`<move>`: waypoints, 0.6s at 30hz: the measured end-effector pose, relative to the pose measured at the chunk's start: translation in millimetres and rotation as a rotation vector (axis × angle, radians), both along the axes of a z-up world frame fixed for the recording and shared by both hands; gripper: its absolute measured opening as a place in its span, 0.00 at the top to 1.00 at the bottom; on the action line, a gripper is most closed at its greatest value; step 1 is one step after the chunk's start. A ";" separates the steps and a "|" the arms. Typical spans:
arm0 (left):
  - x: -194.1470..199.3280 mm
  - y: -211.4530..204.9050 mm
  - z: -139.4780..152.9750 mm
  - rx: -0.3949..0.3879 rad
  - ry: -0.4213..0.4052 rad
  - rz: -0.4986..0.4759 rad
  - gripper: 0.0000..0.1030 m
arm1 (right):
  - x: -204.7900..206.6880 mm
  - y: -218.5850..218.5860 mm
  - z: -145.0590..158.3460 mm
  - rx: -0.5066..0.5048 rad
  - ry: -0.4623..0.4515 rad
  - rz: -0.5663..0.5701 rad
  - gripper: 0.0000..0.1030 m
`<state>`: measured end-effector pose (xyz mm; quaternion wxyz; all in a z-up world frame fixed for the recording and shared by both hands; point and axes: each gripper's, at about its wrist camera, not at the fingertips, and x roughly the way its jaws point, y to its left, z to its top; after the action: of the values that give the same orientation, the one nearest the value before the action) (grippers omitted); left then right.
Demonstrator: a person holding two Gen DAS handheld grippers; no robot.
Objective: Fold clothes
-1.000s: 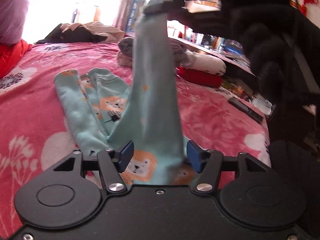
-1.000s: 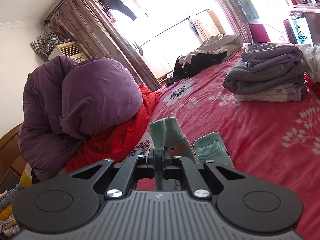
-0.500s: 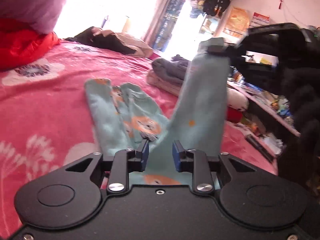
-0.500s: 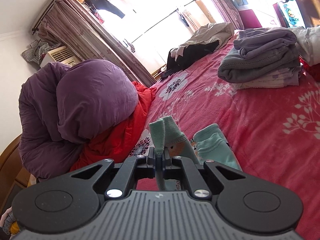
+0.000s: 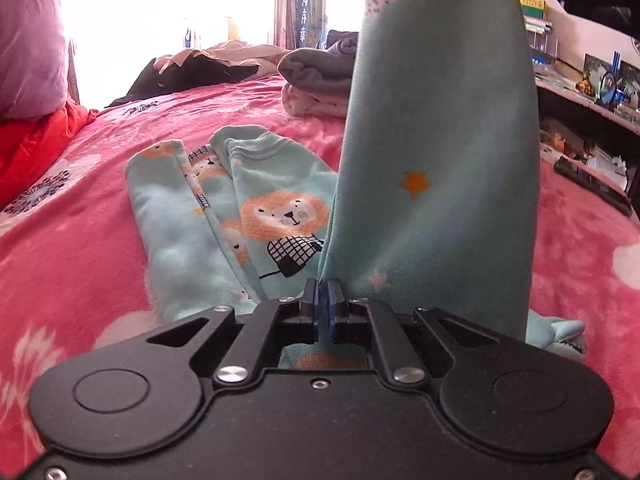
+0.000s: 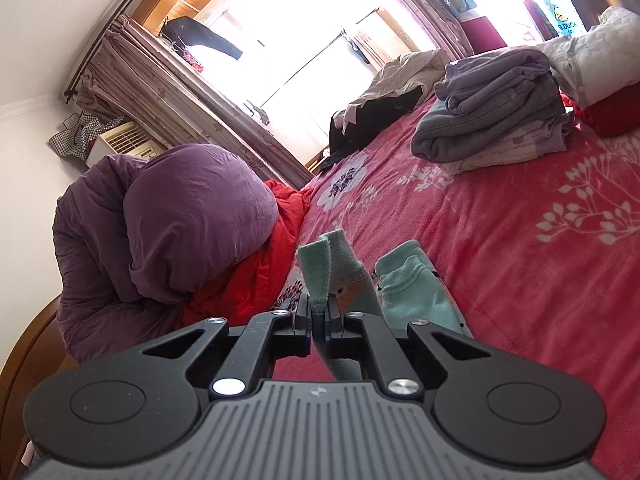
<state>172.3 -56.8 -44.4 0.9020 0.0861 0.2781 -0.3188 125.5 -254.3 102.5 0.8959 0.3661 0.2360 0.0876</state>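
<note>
Since a second ago, the left gripper [image 5: 323, 285] has dropped closer to the pink blanket [image 5: 72, 240] and its jaws have just been closing; now the blue pads [image 5: 316, 300] pinch the lower edge of the teal lion-print garment [image 5: 280, 216]. From that pinch one leg rises steeply out of the top of the left wrist view, while the other part lies flat on the bed ahead, with open blanket to its left and folded clothes [image 5: 316, 72] beyond. In the right wrist view, the right gripper [image 6: 318, 312] is clamped on a teal cuff [image 6: 316, 268], tilted slightly downward; bare blanket spreads rightward toward the folded stack [image 6: 492, 108], and a purple duvet [image 6: 180, 220] crowds the left.
</note>
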 end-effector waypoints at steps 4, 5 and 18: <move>-2.3 25.2 16.6 -0.073 0.025 0.026 0.96 | 12.2 13.8 2.1 -0.046 0.015 0.028 0.92; -7.3 34.2 23.9 -0.085 0.026 0.028 0.95 | 15.6 17.5 3.9 -0.062 0.016 0.032 0.92; -87.6 29.5 28.1 0.039 0.029 -0.159 0.62 | 70.0 41.2 2.6 0.002 0.114 0.077 0.92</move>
<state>84.7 -27.2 -16.3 0.8680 0.1208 0.2896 -0.3849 195.5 -213.1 105.2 0.8765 0.3621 0.3005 0.1012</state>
